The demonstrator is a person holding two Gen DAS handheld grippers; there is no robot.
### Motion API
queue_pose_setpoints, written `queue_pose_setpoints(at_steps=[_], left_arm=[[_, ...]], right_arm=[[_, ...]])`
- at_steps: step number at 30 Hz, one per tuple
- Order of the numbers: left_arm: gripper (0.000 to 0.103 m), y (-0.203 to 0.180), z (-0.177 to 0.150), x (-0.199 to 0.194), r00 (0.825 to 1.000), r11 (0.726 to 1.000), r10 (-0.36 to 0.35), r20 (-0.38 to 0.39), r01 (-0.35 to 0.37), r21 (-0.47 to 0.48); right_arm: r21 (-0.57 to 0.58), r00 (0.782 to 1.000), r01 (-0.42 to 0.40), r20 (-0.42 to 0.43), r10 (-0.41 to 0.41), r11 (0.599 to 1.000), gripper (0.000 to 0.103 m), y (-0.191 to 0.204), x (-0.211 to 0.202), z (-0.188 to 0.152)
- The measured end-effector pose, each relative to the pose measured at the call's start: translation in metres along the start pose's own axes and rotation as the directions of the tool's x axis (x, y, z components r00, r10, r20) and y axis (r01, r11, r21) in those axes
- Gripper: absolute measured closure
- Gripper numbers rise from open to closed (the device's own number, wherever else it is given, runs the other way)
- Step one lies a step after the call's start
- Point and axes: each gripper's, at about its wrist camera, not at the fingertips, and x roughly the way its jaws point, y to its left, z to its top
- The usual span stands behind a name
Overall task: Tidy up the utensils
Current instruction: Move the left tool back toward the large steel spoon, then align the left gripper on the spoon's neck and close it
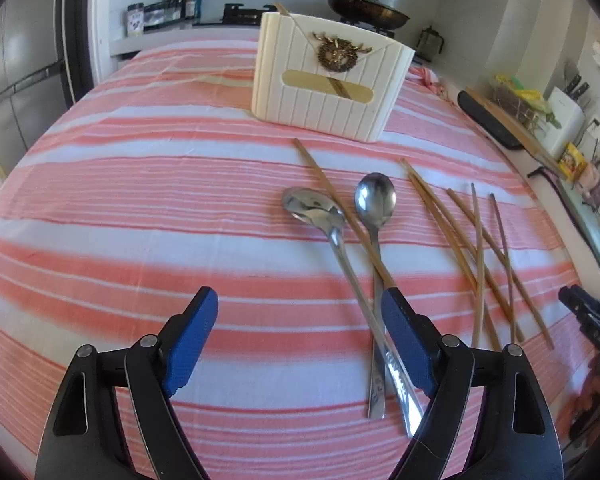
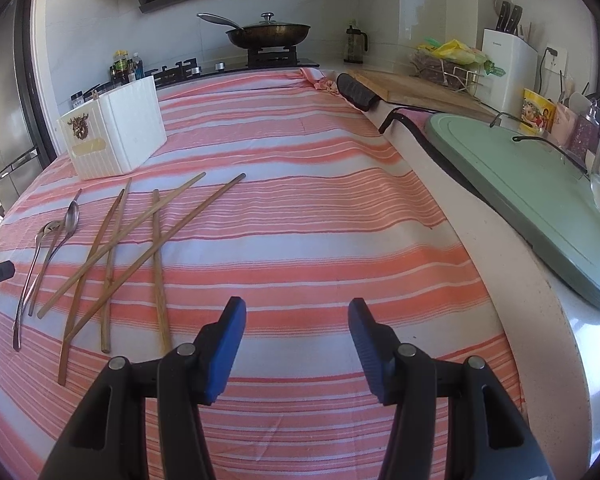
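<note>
L gripper [image 1: 300, 312] released, jaws wide, nothing between them; its right pad is just in front of the handles of two spoons [image 1: 374, 200] w/ one chopstick [image 1: 340, 208] laid across them. R gripper [image 2: 296, 320] also released, part-open over bare striped cloth [image 2: 300, 208] near the bench's right edge, clear of everything. Loose chopsticks [image 2: 112, 248] lie crisscrossed between spoons and R gripper. Farther back, white utensil holder [image 1: 328, 84] stands upright towards the far-left of the cloth, w/ sticks poking out its top. Pan [image 2: 268, 34] on stove beyond the bench's far edge.

Spoons [image 1: 374, 200] and chopsticks [image 1: 476, 240] lie before the holder [image 1: 328, 92].
</note>
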Motion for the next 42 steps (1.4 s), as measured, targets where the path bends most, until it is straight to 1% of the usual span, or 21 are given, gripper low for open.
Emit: queue_pose_setpoints(at_steps=[2, 4, 6, 9, 11, 15, 23, 26, 29, 32, 35, 39, 41, 42], left_arm=[[0.015, -0.008, 0.003, 0.013, 0.999, 0.998, 0.048, -0.005, -0.048, 0.03], [0.015, -0.007, 0.003, 0.025, 0.996, 0.996, 0.08, -0.046, -0.078, 0.036], [0.015, -0.001, 0.002, 0.019, 0.996, 0.996, 0.084, -0.026, -0.084, 0.023], [0.015, 0.013, 0.0, 0.015, 0.997, 0.998, 0.068, -0.041, -0.068, 0.007], [0.015, 0.018, -0.002, 0.013, 0.996, 0.997, 0.077, -0.043, -0.077, 0.006], [0.015, 0.02, -0.005, 0.01, 0.996, 0.997, 0.075, -0.044, -0.075, 0.013], [0.015, 0.028, -0.007, 0.006, 0.996, 0.997, 0.08, -0.043, -0.08, -0.007], [0.015, 0.032, -0.01, 0.005, 0.996, 0.996, 0.085, -0.041, -0.086, -0.018], [0.015, 0.033, -0.011, 0.004, 0.995, 0.996, 0.09, -0.041, -0.091, -0.012], [0.015, 0.033, -0.012, 0.003, 0.994, 0.995, 0.102, -0.044, -0.102, -0.006], [0.015, 0.033, -0.013, 0.003, 0.993, 0.994, 0.11, -0.047, -0.11, 0.001], [0.015, 0.033, -0.015, 0.002, 0.992, 0.993, 0.117, -0.048, -0.117, 0.016], [0.015, 0.034, -0.017, 0.001, 0.991, 0.992, 0.122, -0.05, -0.121, 0.025], [0.015, 0.034, -0.017, 0.0, 0.991, 0.992, 0.126, -0.05, -0.125, 0.027]], right_arm=[[-0.001, 1.0, -0.003, -0.003, 0.003, 1.0, 0.049, 0.0, 0.001, 0.0], [0.001, 1.0, -0.005, -0.008, 0.005, 1.0, 0.049, 0.0, 0.002, 0.0], [0.004, 1.0, -0.006, -0.005, 0.006, 1.0, 0.049, -0.001, 0.001, 0.0], [0.008, 1.0, -0.007, 0.002, 0.007, 1.0, 0.049, -0.002, 0.0, -0.001], [0.006, 1.0, -0.007, -0.006, 0.007, 1.0, 0.049, -0.001, 0.001, 0.0], [0.0, 1.0, -0.012, -0.01, 0.012, 1.0, 0.049, 0.0, 0.002, 0.0], [0.008, 1.0, -0.004, 0.004, 0.004, 1.0, 0.049, 0.0, -0.001, 0.0], [0.001, 1.0, -0.012, 0.005, 0.012, 1.0, 0.049, 0.002, -0.003, -0.001], [0.006, 0.999, -0.043, -0.013, 0.043, 0.999, 0.049, 0.005, -0.004, 0.0], [-0.018, 0.995, -0.092, -0.041, 0.091, 0.996, 0.049, 0.013, -0.003, 0.004], [-0.067, 0.989, -0.136, -0.069, 0.131, 0.989, 0.049, 0.026, -0.002, 0.01], [-0.148, 0.98, -0.177, -0.117, 0.16, 0.973, 0.049, 0.047, 0.006, 0.017], [-0.142, 0.975, -0.198, -0.127, 0.181, 0.97, 0.049, 0.053, 0.009, 0.023], [-0.117, 0.971, -0.214, -0.133, 0.198, 0.97, 0.049, 0.054, 0.011, 0.026]])
